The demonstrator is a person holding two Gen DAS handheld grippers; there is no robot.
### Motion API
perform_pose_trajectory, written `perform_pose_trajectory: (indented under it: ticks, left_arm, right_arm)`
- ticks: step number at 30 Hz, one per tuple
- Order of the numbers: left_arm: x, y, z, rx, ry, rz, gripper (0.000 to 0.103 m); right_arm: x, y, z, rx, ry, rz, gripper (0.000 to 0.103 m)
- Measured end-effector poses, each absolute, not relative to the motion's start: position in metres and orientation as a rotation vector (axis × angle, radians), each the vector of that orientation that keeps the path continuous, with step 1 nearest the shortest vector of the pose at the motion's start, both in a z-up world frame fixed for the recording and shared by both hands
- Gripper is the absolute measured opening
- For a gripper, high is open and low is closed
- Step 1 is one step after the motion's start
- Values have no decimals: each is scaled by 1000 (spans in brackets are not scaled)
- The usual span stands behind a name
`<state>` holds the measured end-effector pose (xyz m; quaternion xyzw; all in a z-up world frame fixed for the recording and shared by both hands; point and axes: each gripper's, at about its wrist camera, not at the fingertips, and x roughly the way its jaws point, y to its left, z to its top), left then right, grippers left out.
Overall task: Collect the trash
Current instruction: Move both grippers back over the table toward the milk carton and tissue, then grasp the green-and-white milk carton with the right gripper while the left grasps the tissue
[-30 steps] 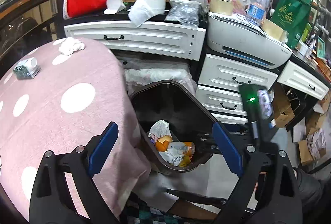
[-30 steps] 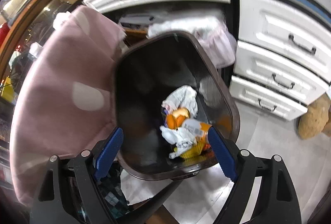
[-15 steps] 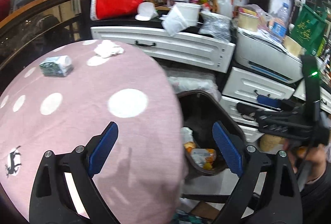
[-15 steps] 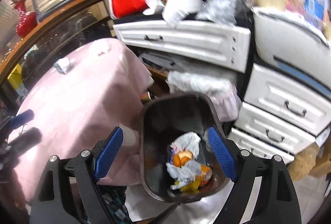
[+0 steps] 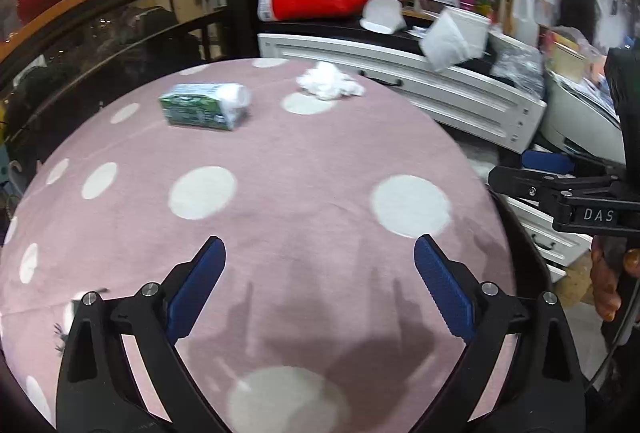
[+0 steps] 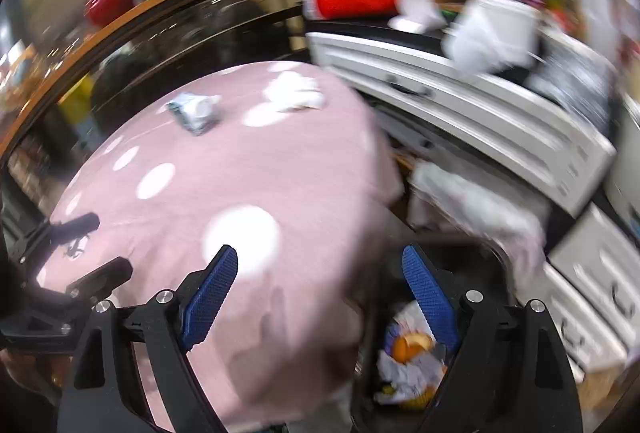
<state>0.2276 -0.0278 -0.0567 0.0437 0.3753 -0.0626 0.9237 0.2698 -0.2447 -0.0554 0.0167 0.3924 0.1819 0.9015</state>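
Desk: pink polka-dot cloth carrying a green carton and crumpled tissue.
Room: white drawers behind.
Hand-held grippers: left and right both wide, empty.

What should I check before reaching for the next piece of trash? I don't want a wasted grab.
1. Left gripper jaws open and holding nothing: ok.
2. Right gripper jaws open and holding nothing: ok.
3. Trash left on the pink tablecloth: green carton and crumpled tissue, lying apart: ok.
4. Path across the cloth to both free of obstacles: ok.
5. Trash bin open beside the table, with room: ok.
6. Right view sharp enough to aim: not ok, blurred.
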Motion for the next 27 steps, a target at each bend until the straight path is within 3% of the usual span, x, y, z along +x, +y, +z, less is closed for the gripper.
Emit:
perform_pose_trajectory:
  ticks: [12,22,25,27]
  left_arm:
    - [267,78,-56,73,793,29,97]
    - [294,93,-60,77,807,9,97]
    - [297,89,-61,104,803,0,97]
    - [297,88,-61,114,801,-2,97]
  right_arm:
    - [386,-60,-45,-354,823,669,83]
    - [467,22,-56,-513,866,672,81]
    - [474,31,-67,-528,897,678,75]
    - [475,37,-73,-551,910,688,61]
